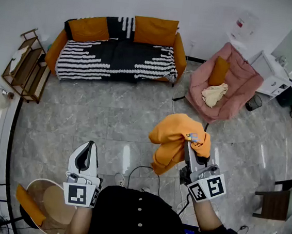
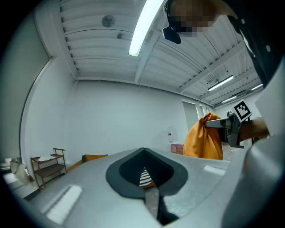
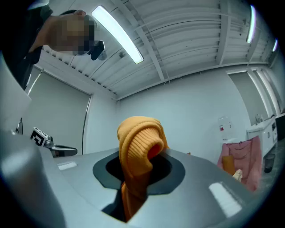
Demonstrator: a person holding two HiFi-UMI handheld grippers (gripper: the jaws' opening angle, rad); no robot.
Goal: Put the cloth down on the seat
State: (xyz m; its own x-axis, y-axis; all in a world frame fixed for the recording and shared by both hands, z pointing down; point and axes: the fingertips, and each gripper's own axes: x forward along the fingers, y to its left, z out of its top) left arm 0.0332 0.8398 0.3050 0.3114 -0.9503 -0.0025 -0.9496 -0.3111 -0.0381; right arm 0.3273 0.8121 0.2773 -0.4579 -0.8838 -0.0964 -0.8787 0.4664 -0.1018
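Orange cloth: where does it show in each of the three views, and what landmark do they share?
Head view: orange cloth, centre right, bunched over the right gripper.
Left gripper view: at the right, hanging from that gripper.
Right gripper view: centre, pinched between the jaws.
Shared landmark: pink armchair, upper right in the head view, left of the cloth in the left gripper view, far right in the right gripper view.

The person holds both grippers out level in front, the left gripper [image 1: 86, 151] with jaws together on nothing, the right gripper [image 1: 192, 140] clamped on an orange cloth [image 1: 171, 137].
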